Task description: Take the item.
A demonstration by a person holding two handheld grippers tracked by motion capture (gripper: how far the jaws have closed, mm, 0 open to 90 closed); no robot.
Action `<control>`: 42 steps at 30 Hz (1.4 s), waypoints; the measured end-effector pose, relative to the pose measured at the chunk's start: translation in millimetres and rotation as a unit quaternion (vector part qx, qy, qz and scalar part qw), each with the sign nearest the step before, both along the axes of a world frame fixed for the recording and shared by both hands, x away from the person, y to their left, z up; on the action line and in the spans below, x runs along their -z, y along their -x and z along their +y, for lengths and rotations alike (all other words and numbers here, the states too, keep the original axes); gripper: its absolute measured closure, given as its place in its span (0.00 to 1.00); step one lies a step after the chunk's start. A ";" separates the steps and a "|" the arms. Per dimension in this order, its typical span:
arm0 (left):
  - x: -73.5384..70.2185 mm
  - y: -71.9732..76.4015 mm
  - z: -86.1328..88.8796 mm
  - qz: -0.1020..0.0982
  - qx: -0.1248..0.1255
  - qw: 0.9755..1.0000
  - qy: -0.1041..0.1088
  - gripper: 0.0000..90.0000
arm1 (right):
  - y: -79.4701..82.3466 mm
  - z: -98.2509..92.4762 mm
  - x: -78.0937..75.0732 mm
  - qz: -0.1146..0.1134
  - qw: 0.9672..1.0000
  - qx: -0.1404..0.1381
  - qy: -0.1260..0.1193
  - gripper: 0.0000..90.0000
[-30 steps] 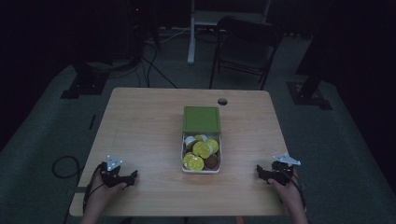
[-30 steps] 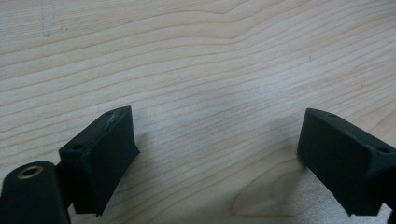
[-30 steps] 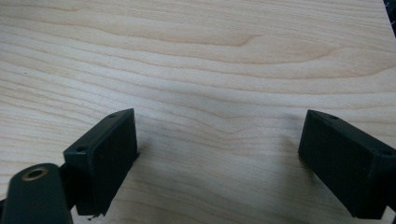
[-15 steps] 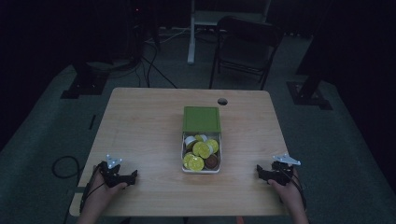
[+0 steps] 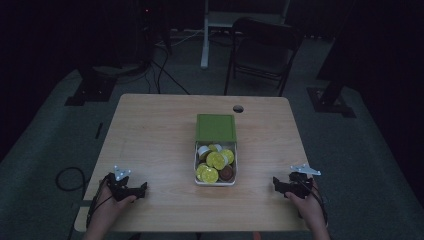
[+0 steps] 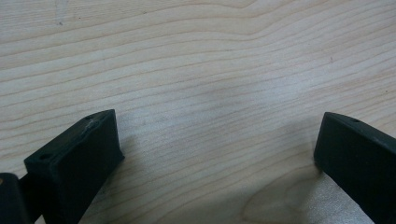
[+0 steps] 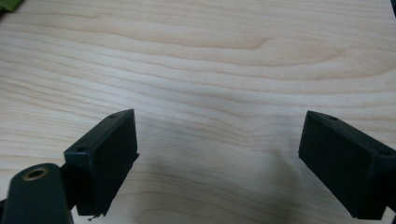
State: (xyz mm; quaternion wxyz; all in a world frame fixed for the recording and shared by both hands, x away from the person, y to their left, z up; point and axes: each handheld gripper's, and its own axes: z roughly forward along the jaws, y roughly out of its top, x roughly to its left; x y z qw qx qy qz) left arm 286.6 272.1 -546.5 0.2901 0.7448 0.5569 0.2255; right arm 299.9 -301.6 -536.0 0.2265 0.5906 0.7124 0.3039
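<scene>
A small white box (image 5: pixel 215 183) sits at the middle of the wooden table (image 5: pixel 150 135), its green lid (image 5: pixel 215 128) lying flat just behind it. Several yellow round pieces (image 5: pixel 216 160) and a brown one (image 5: pixel 226 173) fill the box. My left gripper (image 5: pixel 144 189) (image 6: pixel 217 126) rests near the front left edge and points right toward the box. Its jaws have just been opening and stand wide, with bare wood between them. My right gripper (image 5: pixel 275 184) (image 7: pixel 219 116) rests near the front right edge, points left, and is open over bare wood.
A round cable hole (image 5: pixel 238 108) lies near the table's far edge. A dark folding chair (image 5: pixel 265 50) stands behind the table, and stands and cables lie on the floor at the back left. A corner of the green lid (image 7: pixel 9 3) shows in the right gripper view.
</scene>
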 end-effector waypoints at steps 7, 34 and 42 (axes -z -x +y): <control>0.0 0.2 -0.4 0.000 -0.002 1.000 0.000 0.01 | 1.6 9.8 -13.8 -0.010 1.000 -0.003 -0.003 0.13; 0.1 0.2 -0.5 -0.001 -0.002 1.000 0.000 0.01 | 5.1 57.8 -58.3 -0.051 0.996 -0.070 -0.010 0.13; 0.0 0.2 -0.4 0.000 -0.002 1.000 0.000 0.01 | 8.2 72.1 -73.0 -0.067 0.993 -0.093 -0.015 0.13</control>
